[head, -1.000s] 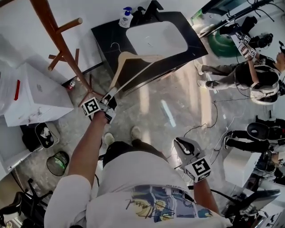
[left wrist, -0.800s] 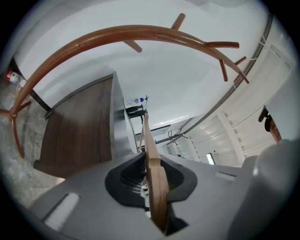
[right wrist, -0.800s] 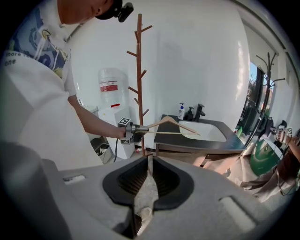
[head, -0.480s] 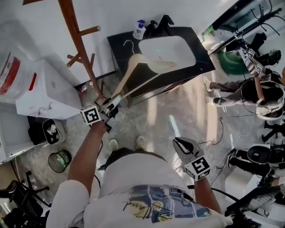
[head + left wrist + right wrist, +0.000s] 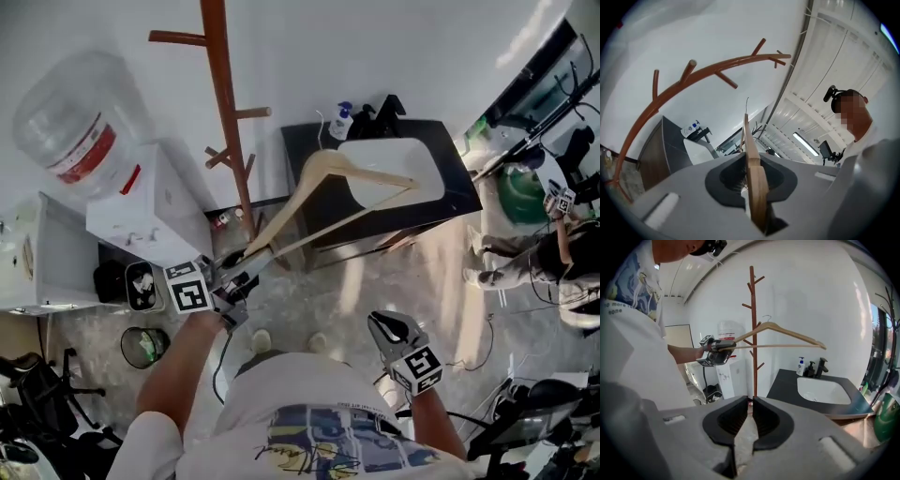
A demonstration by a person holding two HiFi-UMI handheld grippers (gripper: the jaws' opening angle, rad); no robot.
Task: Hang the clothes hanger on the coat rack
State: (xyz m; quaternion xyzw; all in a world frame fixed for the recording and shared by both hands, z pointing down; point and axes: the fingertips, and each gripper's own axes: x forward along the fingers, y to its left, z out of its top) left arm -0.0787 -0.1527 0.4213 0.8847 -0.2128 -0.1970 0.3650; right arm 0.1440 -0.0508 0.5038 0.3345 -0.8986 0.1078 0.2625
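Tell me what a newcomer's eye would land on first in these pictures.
The wooden hanger stands out first, clamped by one end in the left gripper and held out in the air. Just beyond it rises the tall reddish-brown coat rack, its pegs bare. To the left of that, a big water bottle sits on a white dispenser.

- Shirt [image 5: 623,296], near left in the right gripper view: small dark print, cut off at the edge. The fragments seem to read "more" and "sone".
- The same shirt in the head view: a dark cursive scrawl, too blurred to read.
- Water bottle [image 5: 80,117], far left: red label, unreadable.
- Soap bottle [image 5: 340,121] on the far counter [image 5: 300,155]: blue label, unreadable.
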